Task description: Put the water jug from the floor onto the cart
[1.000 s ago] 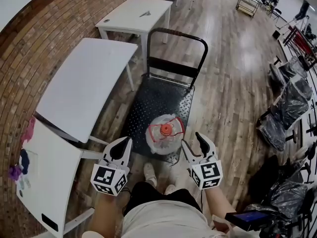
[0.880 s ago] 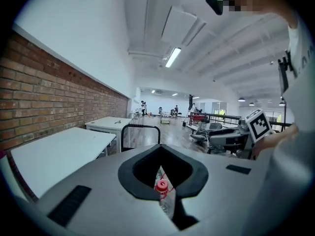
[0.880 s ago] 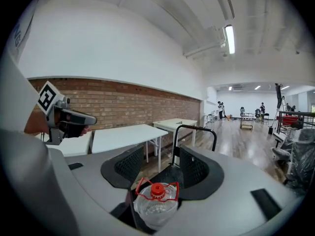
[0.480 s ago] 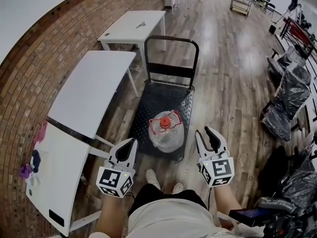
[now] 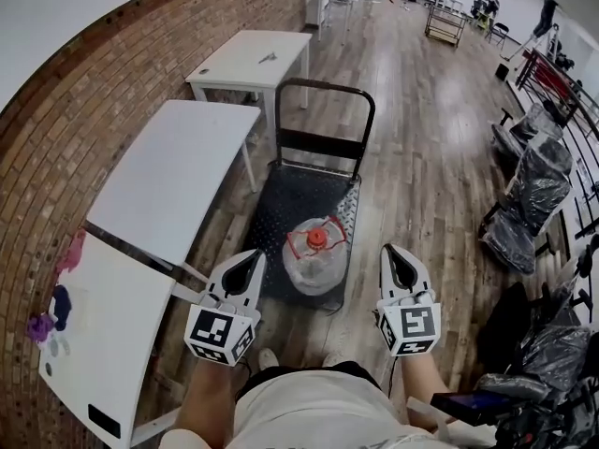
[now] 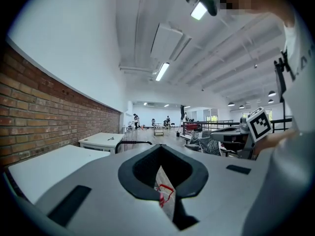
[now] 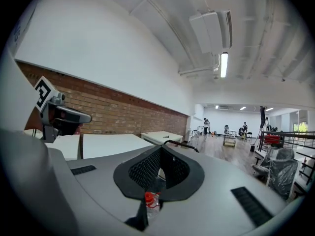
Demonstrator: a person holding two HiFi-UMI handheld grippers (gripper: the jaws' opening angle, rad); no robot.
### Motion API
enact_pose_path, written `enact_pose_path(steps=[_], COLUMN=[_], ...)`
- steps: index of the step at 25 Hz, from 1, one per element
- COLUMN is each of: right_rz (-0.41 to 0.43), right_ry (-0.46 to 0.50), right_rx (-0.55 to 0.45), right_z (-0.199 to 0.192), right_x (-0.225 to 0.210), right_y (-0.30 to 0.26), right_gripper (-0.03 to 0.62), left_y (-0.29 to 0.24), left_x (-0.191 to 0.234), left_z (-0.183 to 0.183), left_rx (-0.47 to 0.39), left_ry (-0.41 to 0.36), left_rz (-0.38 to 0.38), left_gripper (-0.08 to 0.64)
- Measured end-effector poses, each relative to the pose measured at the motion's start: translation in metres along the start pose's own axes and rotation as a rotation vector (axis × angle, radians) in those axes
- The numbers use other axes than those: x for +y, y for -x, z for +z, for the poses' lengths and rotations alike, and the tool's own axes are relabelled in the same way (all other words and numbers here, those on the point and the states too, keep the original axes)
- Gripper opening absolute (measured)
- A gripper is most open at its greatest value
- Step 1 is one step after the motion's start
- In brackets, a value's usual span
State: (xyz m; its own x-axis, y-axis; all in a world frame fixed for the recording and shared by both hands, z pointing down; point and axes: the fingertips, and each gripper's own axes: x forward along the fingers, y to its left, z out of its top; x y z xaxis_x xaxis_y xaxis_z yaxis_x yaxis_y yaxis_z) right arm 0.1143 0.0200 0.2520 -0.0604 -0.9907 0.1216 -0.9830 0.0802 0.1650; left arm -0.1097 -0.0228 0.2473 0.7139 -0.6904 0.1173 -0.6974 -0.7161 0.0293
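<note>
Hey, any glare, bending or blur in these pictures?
Head view: strong fisheye bends the brick wall into a curve, and the wooden floor shows soft glare. Left gripper view: the ceiling lamp is blown out, corners black. Right gripper view: no blur, black corners, a bright strip light.

Red-capped water jug (image 5: 316, 262) — upright on black cart (image 5: 290, 204).

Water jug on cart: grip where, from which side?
Probably the red handle at its neck, from above on the near side: the water jug stands upright, its round body looks too wide for the jaws, and the cart's push bar guards the far end.
</note>
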Motion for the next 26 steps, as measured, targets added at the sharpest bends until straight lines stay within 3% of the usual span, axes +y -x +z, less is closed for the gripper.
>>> enact_pose_path(steps=[9, 26], right_rz=[0.009, 0.022], right_ry=[0.046, 0.054], right_rx=[0.002, 0.020], right_z=[0.018, 0.014], right_x=[0.055, 0.056], right_y=[-0.019, -0.014], right_gripper=[0.005, 0.003], left_y=[0.022, 0.028], left_x=[0.052, 0.039], left_z=[-0.003, -0.007], left_rx=[-0.014, -0.008], left_ry=[0.013, 0.014], left_rz=[-0.004, -0.027], left_gripper=[0.000, 0.000])
